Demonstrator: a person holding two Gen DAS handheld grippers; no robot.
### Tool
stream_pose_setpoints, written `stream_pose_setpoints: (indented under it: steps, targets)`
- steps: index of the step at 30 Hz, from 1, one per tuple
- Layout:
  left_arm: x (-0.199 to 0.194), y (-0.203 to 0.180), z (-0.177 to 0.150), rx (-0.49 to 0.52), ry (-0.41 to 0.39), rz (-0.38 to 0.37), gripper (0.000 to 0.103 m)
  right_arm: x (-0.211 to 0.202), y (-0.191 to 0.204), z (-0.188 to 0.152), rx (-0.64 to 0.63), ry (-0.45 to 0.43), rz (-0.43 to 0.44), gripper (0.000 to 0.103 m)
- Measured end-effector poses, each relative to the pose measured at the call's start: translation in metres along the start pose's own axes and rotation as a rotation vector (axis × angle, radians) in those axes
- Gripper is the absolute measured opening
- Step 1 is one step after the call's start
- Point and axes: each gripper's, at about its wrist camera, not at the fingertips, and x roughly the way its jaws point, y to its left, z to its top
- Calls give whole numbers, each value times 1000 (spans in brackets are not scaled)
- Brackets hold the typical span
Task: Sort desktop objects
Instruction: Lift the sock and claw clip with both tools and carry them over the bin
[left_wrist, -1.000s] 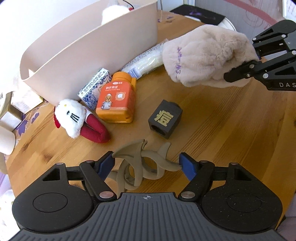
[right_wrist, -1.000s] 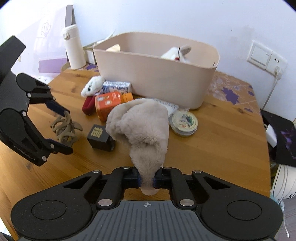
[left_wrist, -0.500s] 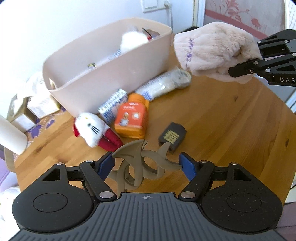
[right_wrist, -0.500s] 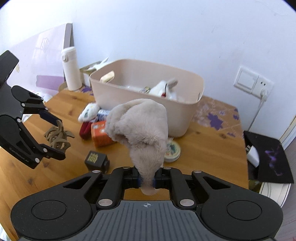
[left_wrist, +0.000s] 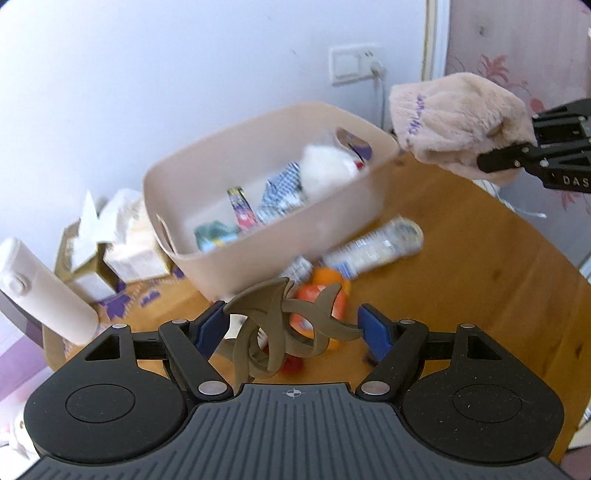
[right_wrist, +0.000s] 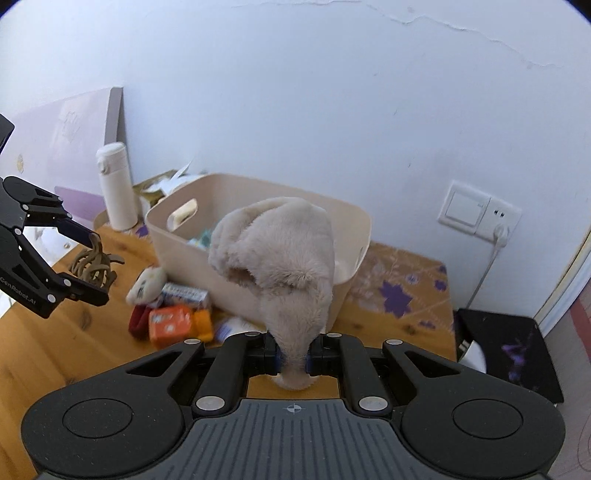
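- Your left gripper (left_wrist: 291, 326), at the bottom centre of the left wrist view, holds a brown plastic claw hair clip with curved prongs (left_wrist: 286, 328). The jaws stand wide, and the blue pads (left_wrist: 371, 330) bear on the clip's outer prongs.
- Your right gripper (right_wrist: 293, 356), at the bottom centre of the right wrist view, is pressed nearly together on the narrow end of a beige plush fabric item with purple stitching (right_wrist: 280, 254). The rest of the plush stands up ahead of the jaws.
- Change over the last second: both grippers have risen clear of the round wooden table (left_wrist: 480, 280). The beige plastic storage bin (left_wrist: 258, 206), formerly seen from its side wall, now shows its open top and the contents inside.
- Consequence: both loads are airborne and judged to be on their way to the bin. In the left wrist view the plush sits at upper right, near the bin's far corner; the clip sits below the bin's near wall in frame.
- Still on the table, lower centre of the left wrist view: an orange plastic bottle (left_wrist: 334, 291) and a clear wrapped tube-shaped packet (left_wrist: 376, 245), beside the bin. These look unsorted.
- Caution: the hair clip is gripped only at its prong tips; treat this grip as liable to slip.
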Motion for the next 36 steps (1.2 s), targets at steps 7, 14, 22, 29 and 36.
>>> stream_pose_setpoints:
  steps: [7,14,22,29,36]
  targets:
    - [3,22,31,-32,-51,29,77,10,-12,21,3,-35,-20,11]
    - [15,38,57,-69,-84,38,77,30,-19,39,4,-45,-28,11]
    - [43,54,82,-121,-103,55,77,64,-22,65,-41,-38,-30,11]
    - [76,64,99,-132,-76,92,77,98,-22,81,-54,-27,-33,11]
    - [104,65,105,-152,-24,126,77,122,-14,92,-76,-13,-13,11]
